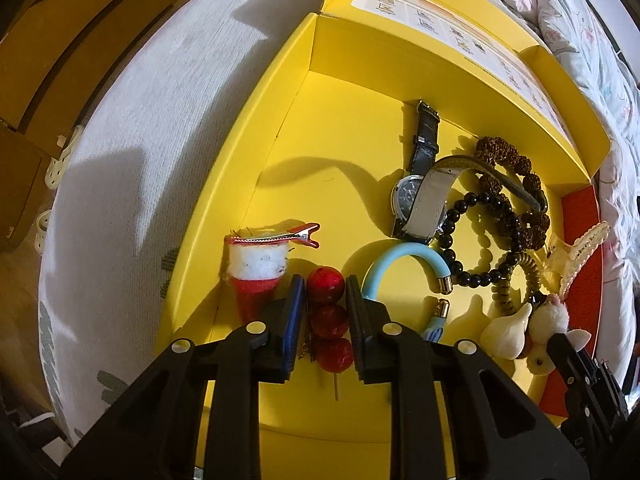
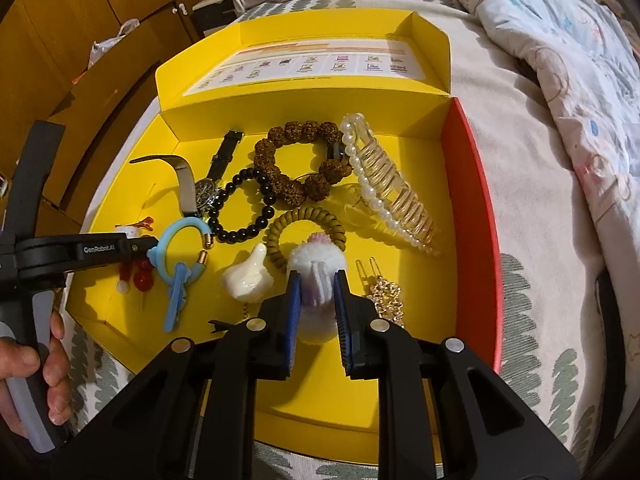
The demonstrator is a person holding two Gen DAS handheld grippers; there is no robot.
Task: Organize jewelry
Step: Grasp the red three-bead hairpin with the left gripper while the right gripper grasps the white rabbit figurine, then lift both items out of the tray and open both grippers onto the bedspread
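Note:
A yellow box [image 1: 320, 152] [image 2: 400, 240] lies open on a bed and holds jewelry. My left gripper [image 1: 325, 292] is shut on a red candied-fruit hair clip [image 1: 328, 320], low over the box's left part. Beside it lies a red and white cone clip [image 1: 260, 264]. My right gripper [image 2: 317, 288] is shut on a fluffy white bunny clip [image 2: 318, 264]. The box also holds a watch [image 1: 420, 196] [image 2: 204, 188], a black bead bracelet [image 2: 244, 204], a brown bead bracelet [image 2: 300, 160], a blue bracelet [image 2: 180, 256], a pearl claw clip [image 2: 388, 188], an olive coil tie [image 2: 308, 224] and a gold clip [image 2: 384, 292].
The box's lid [image 2: 312, 64] stands open at the far side, with a printed label. The box's right wall is red [image 2: 472, 200]. A white patterned bedspread [image 1: 132, 152] surrounds the box, with a quilt [image 2: 560, 60] at the right. Wooden cabinets [image 2: 80, 40] stand to the left.

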